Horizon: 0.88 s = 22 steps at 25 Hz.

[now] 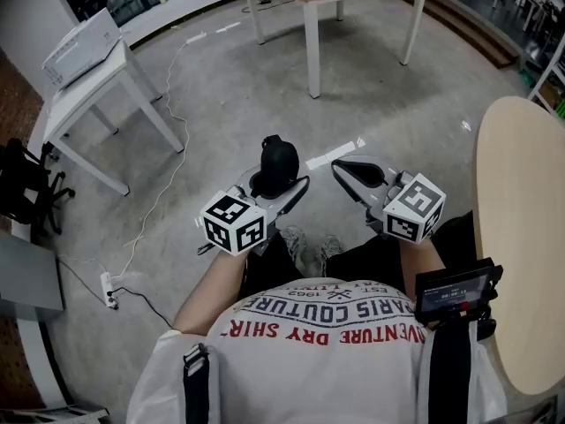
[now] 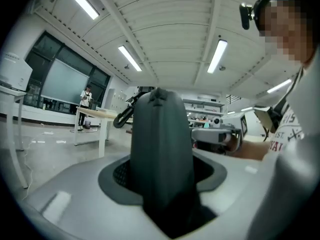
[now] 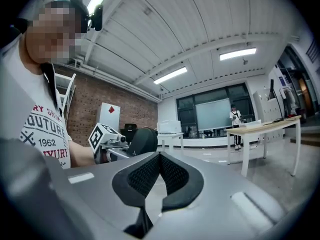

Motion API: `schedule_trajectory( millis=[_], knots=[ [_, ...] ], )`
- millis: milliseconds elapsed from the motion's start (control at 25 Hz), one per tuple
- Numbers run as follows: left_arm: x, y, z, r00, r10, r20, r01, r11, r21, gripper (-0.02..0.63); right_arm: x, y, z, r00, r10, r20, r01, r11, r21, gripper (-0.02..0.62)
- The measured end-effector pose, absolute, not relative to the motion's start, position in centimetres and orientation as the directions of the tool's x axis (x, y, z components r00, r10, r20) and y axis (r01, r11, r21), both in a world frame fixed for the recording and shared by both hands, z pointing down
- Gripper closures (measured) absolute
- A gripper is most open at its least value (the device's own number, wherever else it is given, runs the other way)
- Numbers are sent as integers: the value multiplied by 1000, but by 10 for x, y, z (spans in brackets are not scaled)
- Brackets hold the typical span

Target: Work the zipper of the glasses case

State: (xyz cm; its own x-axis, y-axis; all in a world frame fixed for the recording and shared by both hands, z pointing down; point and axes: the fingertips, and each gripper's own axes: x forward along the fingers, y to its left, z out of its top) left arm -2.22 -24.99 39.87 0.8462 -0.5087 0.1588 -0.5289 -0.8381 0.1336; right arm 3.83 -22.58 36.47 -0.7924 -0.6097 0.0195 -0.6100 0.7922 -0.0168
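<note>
Far left, a small white table stands on the grey floor, well away from the work.

The left gripper is clamped on the glasses case. In the left gripper view the dark case stands upright between the jaws and fills the gap, with both pads pressing its sides. It is held in the air in front of the person, above the floor and not resting on any table.

To the right of the case, near it but not touching, is the right gripper. In its own view its jaws are together with nothing between them, and the case shows off to its left, apart from the tips. Far right, the edge of a round wooden table is bare.

The step looks like the set-up for the zipper: one hand has the case and the other has not yet taken the pull. I cannot make out the zipper or its tab in any view. Next, the right jaws would need to part slightly, come in to the case's seam, find the tab and pinch it while the left holds the case firm.
</note>
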Motion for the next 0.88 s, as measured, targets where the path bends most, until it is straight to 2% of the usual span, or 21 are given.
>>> schedule_trajectory(
  millis=[880],
  knots=[
    [-19, -248, 388, 850, -511, 131, -524, -845, 109, 353, 33, -229, 374, -790, -609, 74, -611, 791, -21, 595]
  ],
)
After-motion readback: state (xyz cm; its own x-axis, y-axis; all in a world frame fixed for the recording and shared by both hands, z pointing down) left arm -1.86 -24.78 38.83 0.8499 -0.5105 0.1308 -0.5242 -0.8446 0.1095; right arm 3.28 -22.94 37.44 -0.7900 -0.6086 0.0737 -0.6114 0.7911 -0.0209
